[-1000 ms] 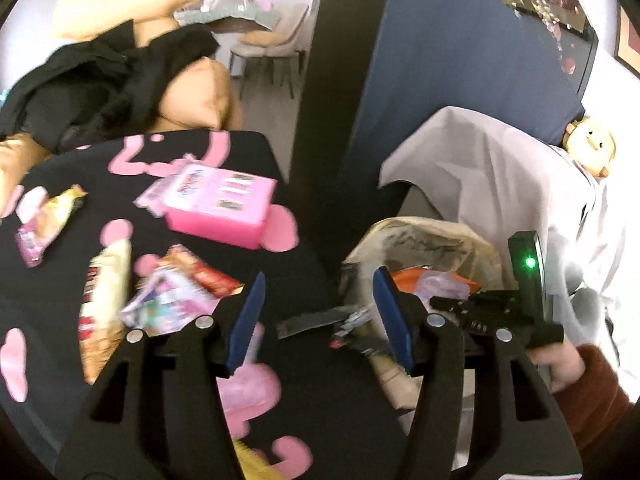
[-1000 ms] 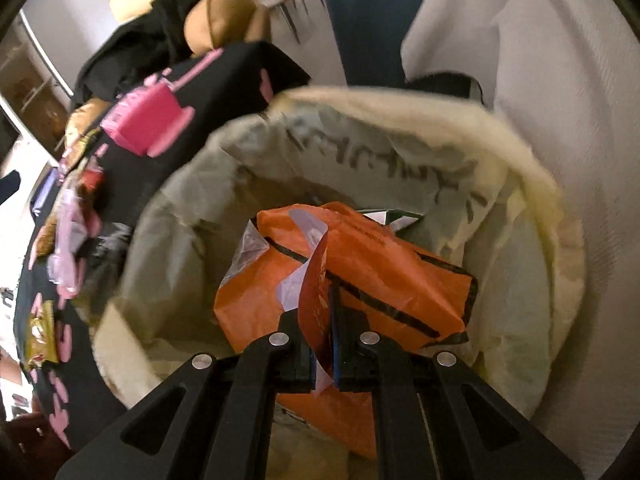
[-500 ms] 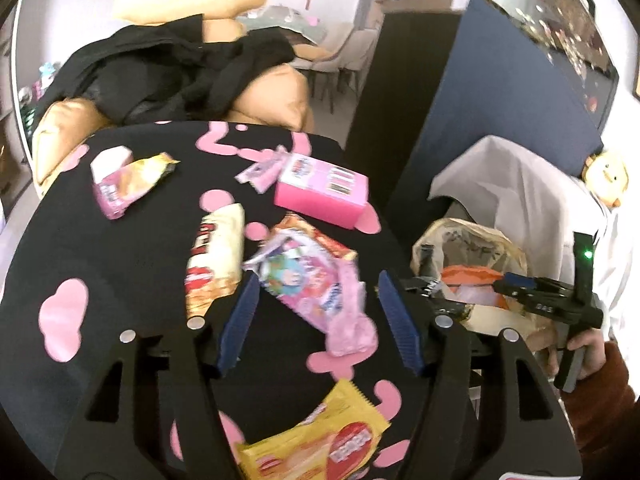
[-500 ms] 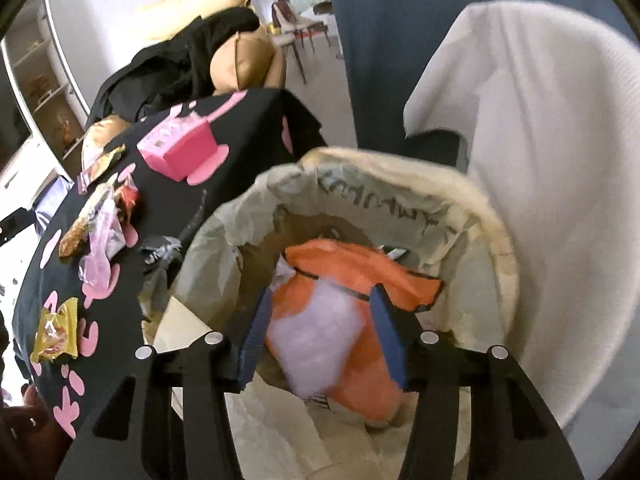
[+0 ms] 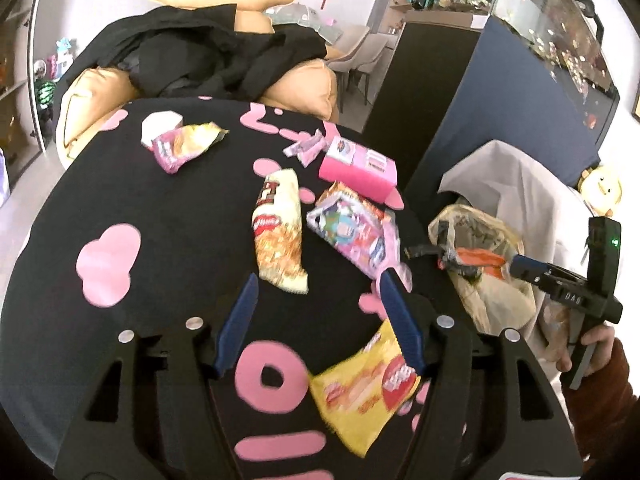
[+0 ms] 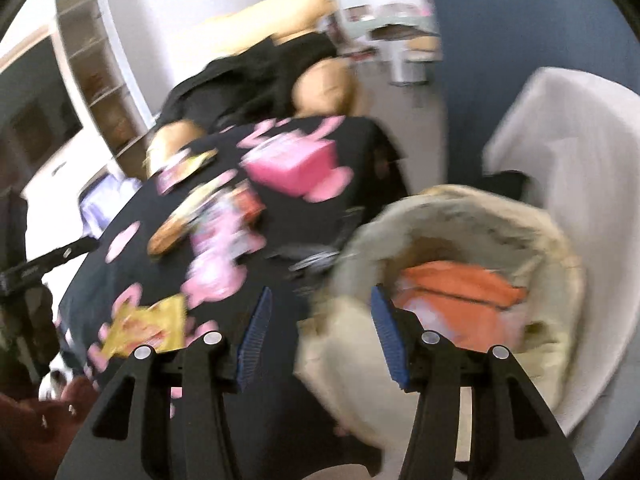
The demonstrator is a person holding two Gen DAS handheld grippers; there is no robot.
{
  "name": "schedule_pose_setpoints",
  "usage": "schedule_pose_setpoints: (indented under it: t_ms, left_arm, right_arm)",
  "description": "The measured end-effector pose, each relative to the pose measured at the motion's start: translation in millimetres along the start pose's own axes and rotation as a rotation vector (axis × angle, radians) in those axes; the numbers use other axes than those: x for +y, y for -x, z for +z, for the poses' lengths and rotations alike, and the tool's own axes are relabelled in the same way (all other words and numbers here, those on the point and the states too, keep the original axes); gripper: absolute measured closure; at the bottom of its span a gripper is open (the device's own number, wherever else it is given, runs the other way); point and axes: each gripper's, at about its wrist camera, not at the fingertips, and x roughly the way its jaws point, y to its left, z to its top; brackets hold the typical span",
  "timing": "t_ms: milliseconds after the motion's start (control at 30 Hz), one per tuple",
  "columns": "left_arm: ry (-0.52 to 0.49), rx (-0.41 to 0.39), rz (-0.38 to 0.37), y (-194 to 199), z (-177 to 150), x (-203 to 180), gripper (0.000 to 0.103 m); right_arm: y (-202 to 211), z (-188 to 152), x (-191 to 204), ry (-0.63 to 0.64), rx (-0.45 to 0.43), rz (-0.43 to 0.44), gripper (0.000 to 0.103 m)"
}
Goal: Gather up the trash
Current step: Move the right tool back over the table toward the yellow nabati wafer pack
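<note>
Black pink-patterned table [image 5: 160, 220] strewn with wrappers. Orange wrapper [image 6: 456, 284] sits in bin [image 6: 560, 248]. Left gripper [image 5: 316, 320] and right gripper [image 6: 318, 332] both empty, jaws apart. Next: left closes on yellow packet [image 5: 360, 388].

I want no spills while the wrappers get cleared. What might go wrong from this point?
The yellow wrapper lies partly under the left gripper, whose open jaws could snag or push it instead of pinching it. The pink packet sits near the table edge, so a nudge might drop it beside the trash bag. The orange wrapper rides high in the bag and may slip out.
</note>
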Motion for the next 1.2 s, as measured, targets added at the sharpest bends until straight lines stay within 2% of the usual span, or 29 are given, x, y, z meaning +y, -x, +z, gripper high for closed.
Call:
schedule_pose_setpoints:
  t_ms: [233, 433, 600, 733, 967, 1200]
  left_arm:
    - [0.061, -0.012, 0.010, 15, -18, 29, 0.043]
    - [0.120, -0.040, 0.021, 30, -26, 54, 0.043]
    - [0.162, -0.041, 0.023, 31, -33, 70, 0.042]
    - [0.197, -0.033, 0.028, 29, -39, 82, 0.042]
    - [0.228, -0.011, 0.016, 24, -44, 89, 0.042]
    - [0.173, 0.075, -0.048, -3, -44, 66, 0.042]
  right_arm:
    - [-35, -25, 89, 0.184, 0.108, 0.198, 0.054]
    - [-55, -46, 136, 0.392, 0.163, 0.207, 0.054]
    - [-70, -56, 163, 0.557, 0.179, 0.140, 0.054]
    - [-89, -45, 175, 0.544, 0.181, 0.108, 0.054]
    - [-112, -30, 178, 0.463, 0.207, 0.135, 0.052]
    - [-87, -32, 156, 0.394, 0.194, 0.204, 0.052]
